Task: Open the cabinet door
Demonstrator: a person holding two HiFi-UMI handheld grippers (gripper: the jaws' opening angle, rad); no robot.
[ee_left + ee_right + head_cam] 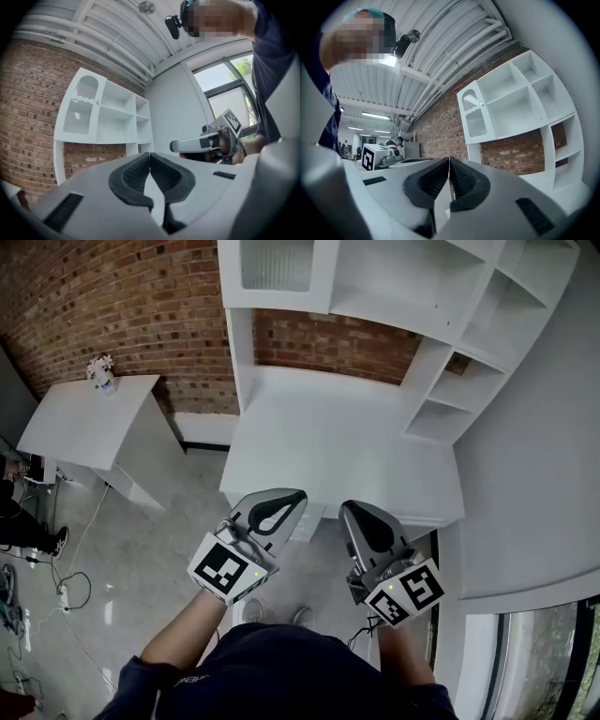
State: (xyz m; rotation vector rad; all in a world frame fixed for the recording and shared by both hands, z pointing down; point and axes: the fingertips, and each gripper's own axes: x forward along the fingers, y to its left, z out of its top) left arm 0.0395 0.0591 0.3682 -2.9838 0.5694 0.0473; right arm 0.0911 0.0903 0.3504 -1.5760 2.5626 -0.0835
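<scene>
While both grippers hang level over the white desk (328, 442) | left gripper (150, 158) pads together, nothing between | right gripper (449, 163) pads together, nothing between | cabinet door (277, 263) shut, top-left of shelf unit (427, 367), well apart from both

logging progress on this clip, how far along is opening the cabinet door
Nothing looks done: the cabinet door sits closed on the shelf unit. Nothing is in hand: the left gripper and right gripper have jaws together, empty, well away from the door. Left to do: reach the door, grip it, pull it open.
</scene>
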